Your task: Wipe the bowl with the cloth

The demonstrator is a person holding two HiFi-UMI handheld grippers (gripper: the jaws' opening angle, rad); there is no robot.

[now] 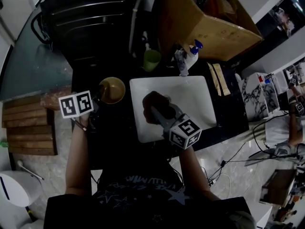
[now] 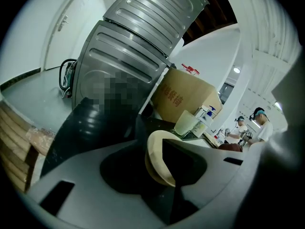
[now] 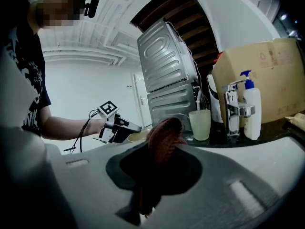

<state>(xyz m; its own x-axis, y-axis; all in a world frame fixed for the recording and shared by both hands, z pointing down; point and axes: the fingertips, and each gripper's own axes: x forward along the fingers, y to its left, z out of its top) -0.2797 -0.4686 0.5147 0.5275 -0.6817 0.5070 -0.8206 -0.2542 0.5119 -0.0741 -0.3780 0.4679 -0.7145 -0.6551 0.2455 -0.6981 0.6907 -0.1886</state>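
Note:
A tan bowl (image 1: 112,90) sits on the dark counter, left of the white sink (image 1: 190,92). My left gripper (image 1: 96,102) reaches it from the near left. In the left gripper view the bowl's rim (image 2: 155,168) stands between the jaws of the left gripper (image 2: 153,146), with a dark gap on one side; the gripper looks open. My right gripper (image 1: 159,109) hangs over the sink, shut on a dark red cloth (image 1: 153,104). In the right gripper view the cloth (image 3: 164,135) bunches up out of the right gripper (image 3: 159,154). The left gripper (image 3: 116,128) shows there too.
Behind the sink stand a green cup (image 1: 151,59), a faucet (image 1: 181,61) and a soap pump bottle (image 1: 191,55). A cardboard box (image 1: 209,23) and a metal appliance (image 1: 90,18) fill the back. A wooden board (image 1: 28,125) lies at the left.

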